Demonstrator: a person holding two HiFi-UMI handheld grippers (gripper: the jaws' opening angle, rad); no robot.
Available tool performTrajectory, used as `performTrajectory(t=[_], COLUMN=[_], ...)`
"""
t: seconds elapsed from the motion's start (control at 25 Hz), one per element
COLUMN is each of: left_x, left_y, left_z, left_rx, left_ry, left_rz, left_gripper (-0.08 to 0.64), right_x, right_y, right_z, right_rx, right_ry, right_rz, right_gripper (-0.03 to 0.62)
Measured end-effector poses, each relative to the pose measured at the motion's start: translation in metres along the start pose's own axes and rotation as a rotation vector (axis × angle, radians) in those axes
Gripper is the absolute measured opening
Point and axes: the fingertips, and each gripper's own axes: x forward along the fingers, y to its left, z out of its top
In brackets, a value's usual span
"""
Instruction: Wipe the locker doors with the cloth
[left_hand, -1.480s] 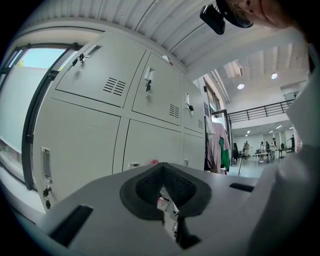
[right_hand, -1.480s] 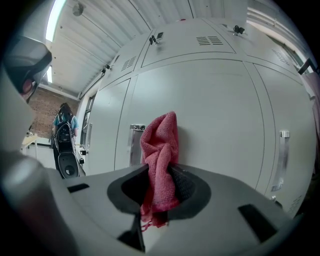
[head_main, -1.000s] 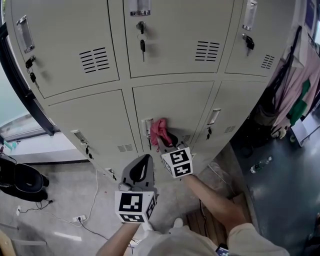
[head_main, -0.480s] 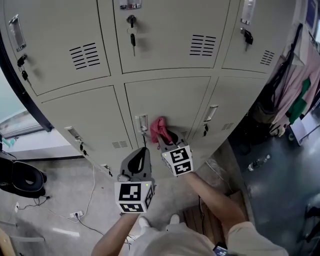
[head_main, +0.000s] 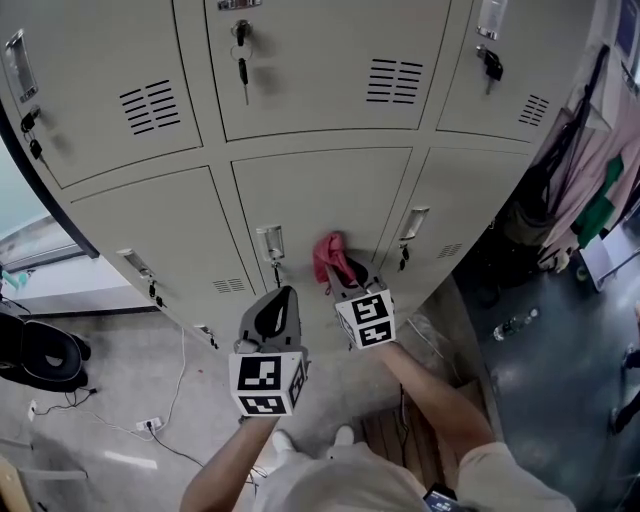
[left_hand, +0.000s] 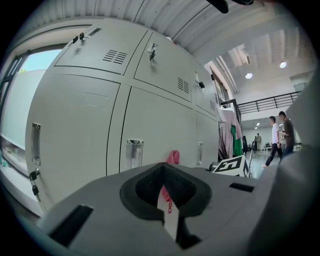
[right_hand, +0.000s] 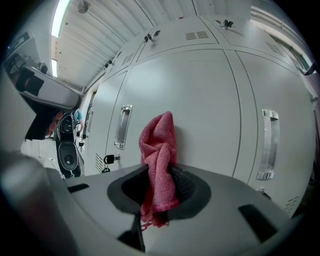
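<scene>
The lockers (head_main: 320, 190) are smooth painted metal with a matt beige finish. Their handles (head_main: 268, 242) are bright, shiny metal. The cloth (right_hand: 159, 150) is rough, nubbly woven fabric. The dark floor (head_main: 560, 380) looks glossy.

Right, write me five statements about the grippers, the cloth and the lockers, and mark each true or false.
1. The right gripper is shut on the red cloth. True.
2. The left gripper grips a corner of the cloth too. False: its jaws are together on nothing, off to the cloth's left.
3. The cloth is up at an upper-row door. False: it is at the lower middle door, right of the handle.
4. A key hangs from the lock of the upper middle door. True.
5. The door behind the cloth stands open. False: it is closed.
</scene>
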Motion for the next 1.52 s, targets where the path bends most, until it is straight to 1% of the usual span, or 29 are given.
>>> performTrajectory(t=[0.44,0.64,0.88,1.0,1.16,1.36,1.52], left_x=[0.009,0.006,-0.004,-0.01,-0.019,-0.029,-0.035], left_y=[-0.003,0.0,0.009,0.015,0.021,0.034,0.043], left_z=[-0.007,-0.013,-0.019,-0.021,-0.024,-0.024,-0.025], left_rx=[0.001,-0.004,-0.015,-0.015,-0.008,-0.013,-0.016], left_ry=[0.006,0.013,0.02,0.023,0.033,0.031,0.032], left_rz=[0.026,0.041,0.055,0.057,0.051,0.055,0.053], left_gripper=[0.005,0.005,0.005,0.005,0.005,0.005,0.005], right_x=[-0.019,-0.028,-0.035,-0.032,-0.028,-0.021,-0.011], right_y=[-0.051,-0.073,-0.088,-0.085,-0.076,-0.061,-0.041], right_z=[-0.033,-0.052,-0.076,-0.088,-0.096,-0.096,-0.09], right_rx=[0.018,0.048,0.048,0.05,0.05,0.058,0.057], right_ry=[0.03,0.048,0.086,0.104,0.127,0.134,0.125], right_rz=[-0.078,-0.153,-0.266,-0.3,-0.324,-0.321,-0.303], right_gripper=[0.089,0.089,0.089,0.089,0.089,0.089,0.087])
